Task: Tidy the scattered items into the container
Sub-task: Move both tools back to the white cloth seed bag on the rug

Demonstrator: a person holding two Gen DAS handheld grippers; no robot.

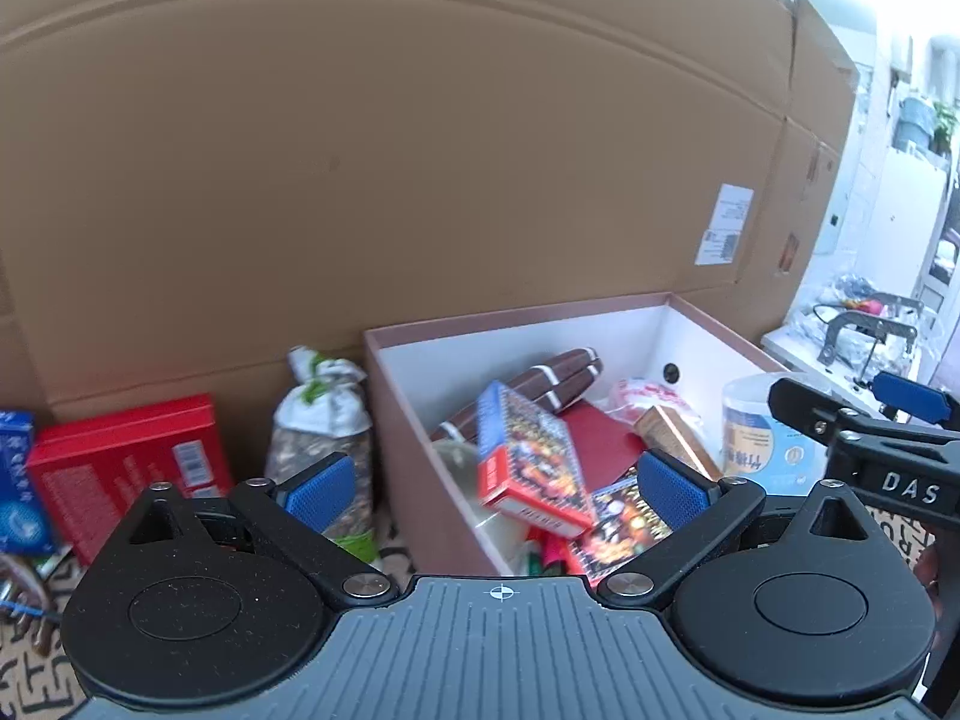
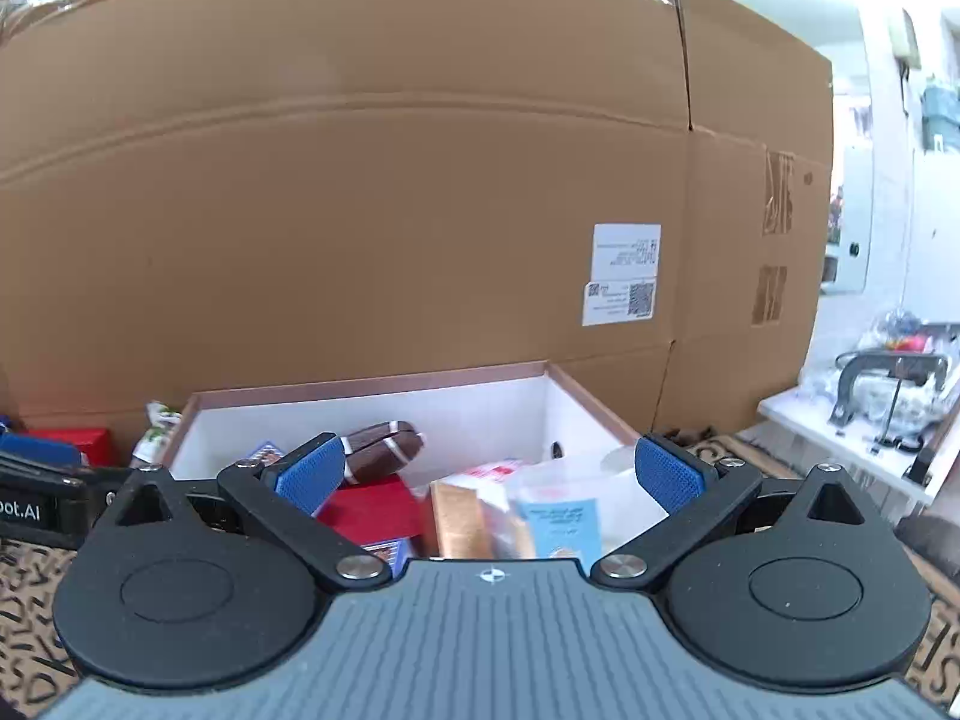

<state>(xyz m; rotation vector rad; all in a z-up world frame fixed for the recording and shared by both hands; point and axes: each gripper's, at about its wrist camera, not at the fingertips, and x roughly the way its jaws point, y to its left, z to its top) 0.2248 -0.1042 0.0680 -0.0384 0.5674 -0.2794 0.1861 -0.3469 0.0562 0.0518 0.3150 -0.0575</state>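
Note:
A pink container with white inner walls stands against a big carton. It holds a brown striped pouch, a colourful card box, a gold box and a clear tub with a blue label. My left gripper hovers open over the container's near left corner, nothing between its pads. My right gripper is open above the container, over the blurred tub, its pads clear of it. On the mat to the left lie a seed bag, a red box and a blue packet.
A tall cardboard carton closes off the back. A patterned mat covers the floor. At the right a white ledge carries a metal clamp and clutter. The other gripper shows at each view's edge.

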